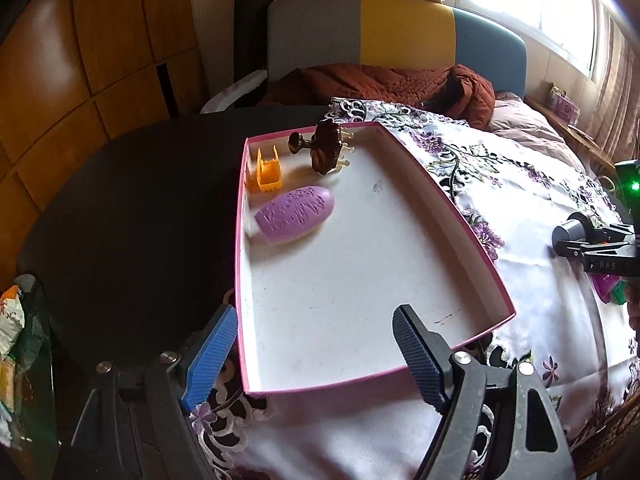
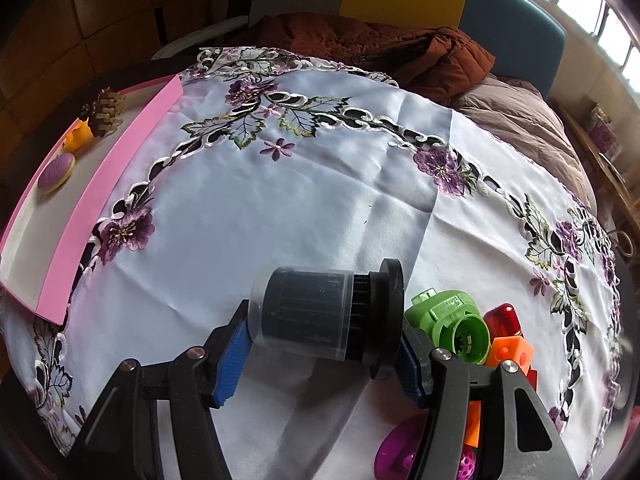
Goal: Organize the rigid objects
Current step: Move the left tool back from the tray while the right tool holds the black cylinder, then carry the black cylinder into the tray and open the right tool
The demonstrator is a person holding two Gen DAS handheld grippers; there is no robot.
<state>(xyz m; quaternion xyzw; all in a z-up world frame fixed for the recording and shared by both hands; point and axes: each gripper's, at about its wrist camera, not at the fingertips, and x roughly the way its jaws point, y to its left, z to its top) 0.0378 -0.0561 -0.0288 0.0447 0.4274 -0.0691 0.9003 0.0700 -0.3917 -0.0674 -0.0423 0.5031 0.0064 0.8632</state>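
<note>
Now the right gripper is squeezing a dark round filter; the left gripper is hanging wide open over the pink box, holding nothing.

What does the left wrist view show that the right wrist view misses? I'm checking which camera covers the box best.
Only the left wrist view shows the box's whole white floor and the open left gripper. Only the right wrist view shows the green part and orange cube. Both show the pink box, the purple oval piece, the orange piece, and the right gripper shut on the dark cylinder.
</note>
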